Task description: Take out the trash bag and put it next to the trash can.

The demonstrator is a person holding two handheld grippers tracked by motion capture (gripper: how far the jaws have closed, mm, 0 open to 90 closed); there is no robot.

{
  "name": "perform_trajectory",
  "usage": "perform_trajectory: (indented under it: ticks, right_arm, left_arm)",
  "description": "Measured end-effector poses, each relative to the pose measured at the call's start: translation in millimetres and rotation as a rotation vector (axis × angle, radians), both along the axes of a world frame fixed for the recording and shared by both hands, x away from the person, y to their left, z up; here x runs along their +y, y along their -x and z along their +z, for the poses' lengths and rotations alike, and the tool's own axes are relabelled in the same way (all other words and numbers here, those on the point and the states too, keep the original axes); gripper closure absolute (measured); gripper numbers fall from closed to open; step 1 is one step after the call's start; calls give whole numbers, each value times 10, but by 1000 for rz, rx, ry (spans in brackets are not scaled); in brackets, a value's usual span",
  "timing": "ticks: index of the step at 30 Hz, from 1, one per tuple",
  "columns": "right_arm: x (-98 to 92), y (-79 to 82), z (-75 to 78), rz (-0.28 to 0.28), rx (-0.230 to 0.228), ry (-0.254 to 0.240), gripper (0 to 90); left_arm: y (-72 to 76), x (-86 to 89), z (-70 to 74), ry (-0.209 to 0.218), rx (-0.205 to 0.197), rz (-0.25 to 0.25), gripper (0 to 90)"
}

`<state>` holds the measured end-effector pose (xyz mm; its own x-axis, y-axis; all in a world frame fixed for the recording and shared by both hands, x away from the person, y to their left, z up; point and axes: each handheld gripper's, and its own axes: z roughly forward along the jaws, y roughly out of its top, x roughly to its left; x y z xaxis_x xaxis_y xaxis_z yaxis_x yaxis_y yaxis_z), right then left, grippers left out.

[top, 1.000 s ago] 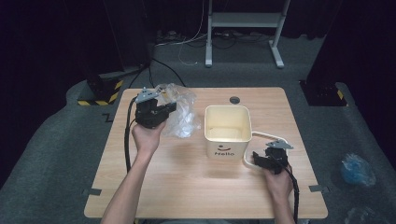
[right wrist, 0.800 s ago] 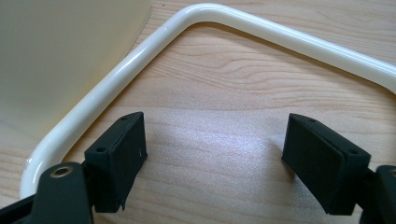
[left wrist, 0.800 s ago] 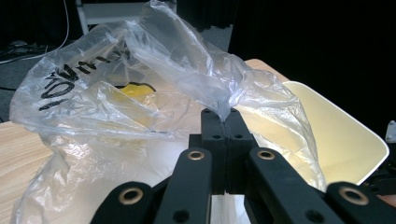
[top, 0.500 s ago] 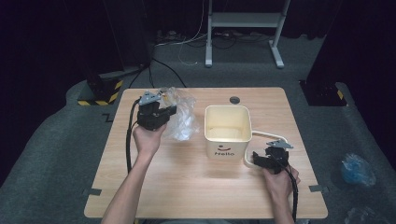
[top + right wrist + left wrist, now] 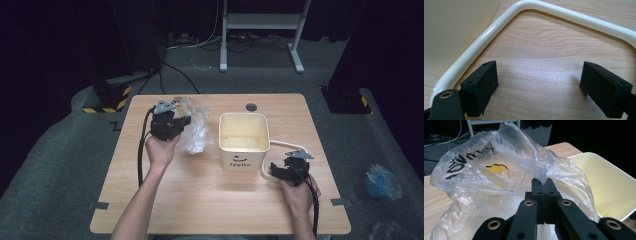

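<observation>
Dark curtains and grey carpet surround a light wooden desk (image 5: 200,200) seen from above, where a person works with a handheld gripper in each hand. Toward the far left corner of the desk, the left gripper (image 5: 172,121) has its jaws clenched on a pinch of a clear plastic bag (image 5: 196,131), crumpled and glossy, with black lettering on one side and something yellow showing faintly through the film in the left gripper view. The bag lies just beside the left wall of a cream square bucket (image 5: 243,160), which stands upright and open near the middle of the desk, with a small smiling face and the word "Hello" on its near side. Its white loop handle (image 5: 564,15) lies folded down flat on the wood toward the right edge of the desk. The right gripper (image 5: 287,170) rests there with its jaws released; they have just been opening, and nothing is between them but bare wood, with the handle curving round beyond the tips. The likely trouble from here is the bag: thin film held by one small fold could slip free or tear if lifted sharply, and its loose folds could snag the bucket's rim. With the handle no longer held, the light bucket could slide or tip if the bag drags against it.
</observation>
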<state>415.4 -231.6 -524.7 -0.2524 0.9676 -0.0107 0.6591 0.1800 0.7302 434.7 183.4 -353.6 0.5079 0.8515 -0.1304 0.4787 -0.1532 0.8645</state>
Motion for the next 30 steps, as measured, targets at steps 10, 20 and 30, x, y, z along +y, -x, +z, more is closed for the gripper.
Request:
perform_trajectory:
  ticks: [10, 20, 30]
  right_arm:
    - [-1, 0, 0, 1, 0, 1, 144]
    - [-1, -1, 0, 1, 0, 1, 144]
    - [-1, -1, 0, 1, 0, 1, 144]
  left_arm:
    - [-67, -63, -66, -23, 15, 5, 891]
    - [-136, -149, -141, -43, 27, 3, 889]
    - [-193, -201, -240, -56, 41, 3, 888]
